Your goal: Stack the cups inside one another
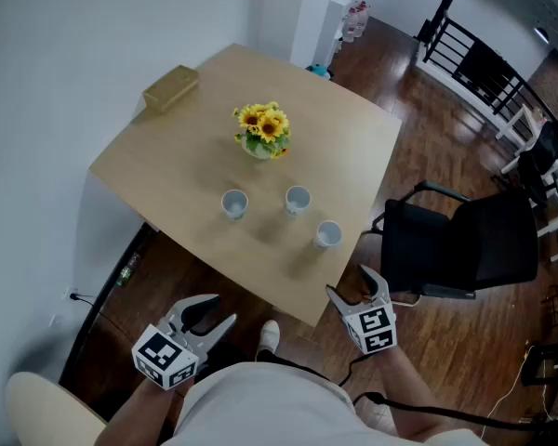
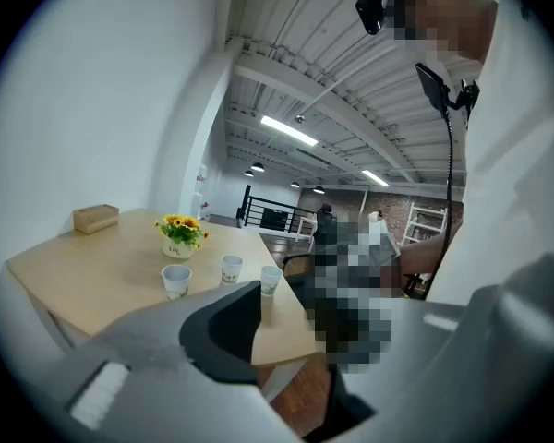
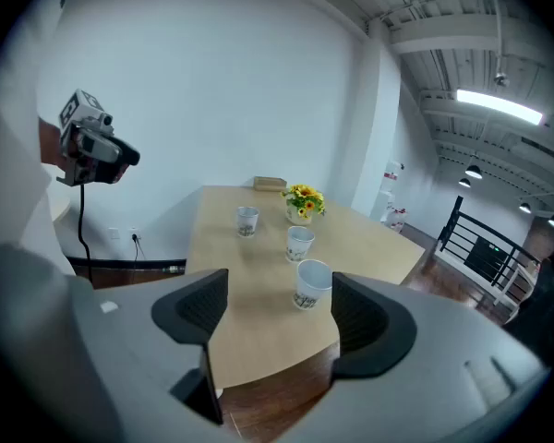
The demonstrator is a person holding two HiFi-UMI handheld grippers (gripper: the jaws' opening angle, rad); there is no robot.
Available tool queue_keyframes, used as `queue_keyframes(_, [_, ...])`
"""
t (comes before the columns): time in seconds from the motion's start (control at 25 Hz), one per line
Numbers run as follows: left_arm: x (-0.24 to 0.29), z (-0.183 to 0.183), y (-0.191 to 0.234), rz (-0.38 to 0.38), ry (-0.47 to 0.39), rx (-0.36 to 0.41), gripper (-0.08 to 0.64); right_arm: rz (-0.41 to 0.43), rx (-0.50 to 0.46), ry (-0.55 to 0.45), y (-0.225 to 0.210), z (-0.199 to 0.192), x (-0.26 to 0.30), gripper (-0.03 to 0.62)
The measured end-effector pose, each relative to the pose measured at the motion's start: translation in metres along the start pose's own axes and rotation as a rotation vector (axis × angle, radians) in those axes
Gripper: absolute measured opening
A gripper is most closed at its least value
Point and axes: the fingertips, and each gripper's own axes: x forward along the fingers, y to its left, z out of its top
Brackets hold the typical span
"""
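Three white paper cups stand upright and apart on the light wooden table (image 1: 177,170): a left cup (image 1: 234,203), a middle cup (image 1: 298,199) and a right cup (image 1: 328,235) nearest the front edge. Both grippers hang below the table's front edge, touching nothing. My left gripper (image 1: 212,316) is open and empty; its view shows the cups (image 2: 176,281) (image 2: 232,269) (image 2: 270,279) far off. My right gripper (image 1: 353,286) is open too, and the nearest cup (image 3: 312,284) sits ahead between its jaws, with the other two cups (image 3: 299,243) (image 3: 246,221) beyond.
A white pot of sunflowers (image 1: 261,133) stands behind the cups, and a tan box (image 1: 171,87) lies at the far left corner. A black office chair (image 1: 465,240) is close to the table's right side. A cream chair back (image 1: 46,407) is at lower left.
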Motion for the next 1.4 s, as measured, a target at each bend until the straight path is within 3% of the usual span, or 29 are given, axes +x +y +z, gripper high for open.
queue_keyframes(0.16, [0.027, 0.022, 0.032, 0.010, -0.029, -0.015, 0.154, -0.012, -0.027, 0.049, -0.038, 0.000, 0.058, 0.385])
queue_keyframes(0.44, [0.045, 0.038, 0.096, -0.052, 0.026, -0.017, 0.153, -0.075, 0.057, 0.176, -0.072, -0.020, 0.148, 0.420])
queue_keyframes(0.64, [0.048, 0.059, 0.146, -0.127, 0.066, 0.050, 0.153, -0.131, 0.126, 0.262, -0.080, -0.034, 0.179, 0.422])
queue_keyframes(0.72, [0.047, 0.065, 0.167, -0.148, 0.064, 0.043, 0.153, -0.163, 0.143, 0.271, -0.080, -0.033, 0.179, 0.382])
queue_keyframes(0.96, [0.050, 0.075, 0.208, -0.248, 0.073, 0.067, 0.152, -0.247, 0.191, 0.233, -0.075, -0.001, 0.156, 0.371])
queue_keyframes(1.4, [0.046, 0.080, 0.241, -0.413, 0.070, 0.111, 0.152, -0.313, 0.182, 0.138, -0.065, 0.106, 0.138, 0.371])
